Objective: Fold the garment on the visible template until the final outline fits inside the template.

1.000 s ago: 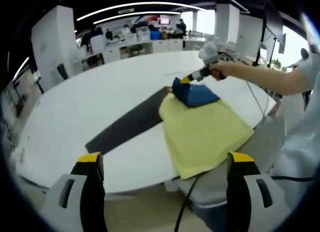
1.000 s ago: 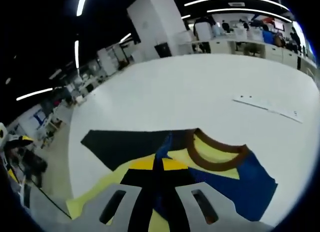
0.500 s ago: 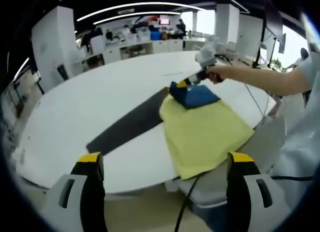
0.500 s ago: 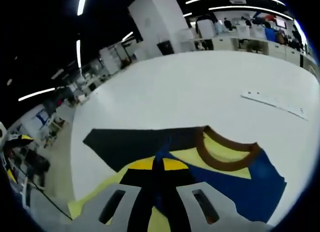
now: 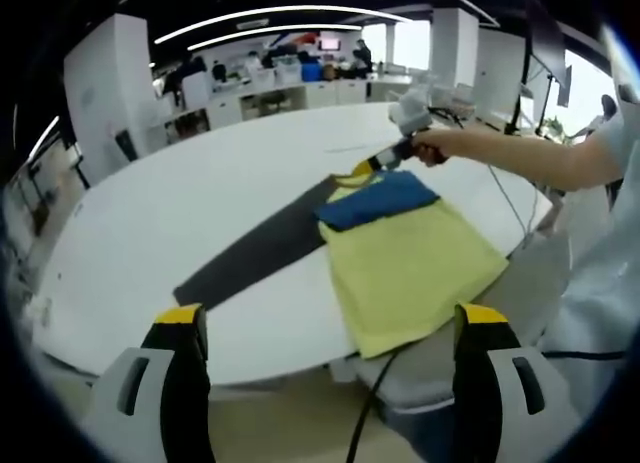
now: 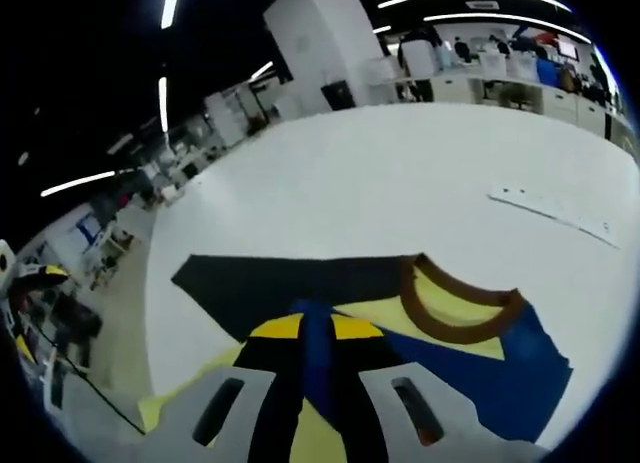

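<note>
Yellow-and-blue cloth garment, beside the dark rectangular template on the white table: your right gripper, clamped on blue fabric, has spread the bunched sleeve flat, while your left gripper gapes empty.

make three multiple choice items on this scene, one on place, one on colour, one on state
1. Where does the dark rectangular template lie?
A. on the white table
B. on the floor
C. on a chair

2. What colour is the collar of the yellow and blue fabric garment?
A. white
B. brown
C. red

3. What is the right hand-held gripper doing?
A. hanging open over bare table
B. shut on blue cloth
C. holding a cup

Key: 1 A, table surrounds it; 2 B, brown band rings the neck; 3 B, cloth sits between closed jaws.
</note>
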Tool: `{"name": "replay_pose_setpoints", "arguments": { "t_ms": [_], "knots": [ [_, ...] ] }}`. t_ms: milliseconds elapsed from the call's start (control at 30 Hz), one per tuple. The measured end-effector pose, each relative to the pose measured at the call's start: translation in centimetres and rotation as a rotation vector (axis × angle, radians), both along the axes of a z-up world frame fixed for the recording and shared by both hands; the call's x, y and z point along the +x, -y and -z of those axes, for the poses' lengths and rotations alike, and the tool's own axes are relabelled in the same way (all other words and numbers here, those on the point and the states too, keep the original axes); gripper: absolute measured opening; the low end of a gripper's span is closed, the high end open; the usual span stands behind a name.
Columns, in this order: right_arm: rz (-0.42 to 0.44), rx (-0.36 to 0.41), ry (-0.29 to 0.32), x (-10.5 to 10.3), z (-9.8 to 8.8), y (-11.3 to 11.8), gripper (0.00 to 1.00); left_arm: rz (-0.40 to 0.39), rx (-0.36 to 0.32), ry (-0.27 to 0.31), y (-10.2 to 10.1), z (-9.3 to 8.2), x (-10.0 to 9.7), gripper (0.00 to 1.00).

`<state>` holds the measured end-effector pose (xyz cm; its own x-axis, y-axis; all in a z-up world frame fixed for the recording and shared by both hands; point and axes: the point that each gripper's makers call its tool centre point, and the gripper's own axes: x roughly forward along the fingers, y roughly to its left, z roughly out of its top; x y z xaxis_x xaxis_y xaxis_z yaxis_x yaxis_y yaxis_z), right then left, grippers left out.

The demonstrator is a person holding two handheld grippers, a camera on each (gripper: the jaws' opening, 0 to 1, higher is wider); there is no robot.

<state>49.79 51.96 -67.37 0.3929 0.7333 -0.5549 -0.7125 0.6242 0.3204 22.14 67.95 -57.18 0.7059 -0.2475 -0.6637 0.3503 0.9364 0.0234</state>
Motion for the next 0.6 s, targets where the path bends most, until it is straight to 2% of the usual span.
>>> {"name": "replay_pose_setpoints", "arguments": {
  "t_ms": [433, 600],
  "knots": [
    [0.004, -0.038, 0.047, -0.1, 0.0, 1.2, 0.38, 0.002, 0.0, 0.004, 0.0, 0.0, 0.0, 0.99],
    [0.007, -0.05, 0.069, -0.2, -0.2, 1.8, 0.45, 0.008, -0.002, 0.006, 0.2, 0.0, 0.1, 0.99]
  ]
}}
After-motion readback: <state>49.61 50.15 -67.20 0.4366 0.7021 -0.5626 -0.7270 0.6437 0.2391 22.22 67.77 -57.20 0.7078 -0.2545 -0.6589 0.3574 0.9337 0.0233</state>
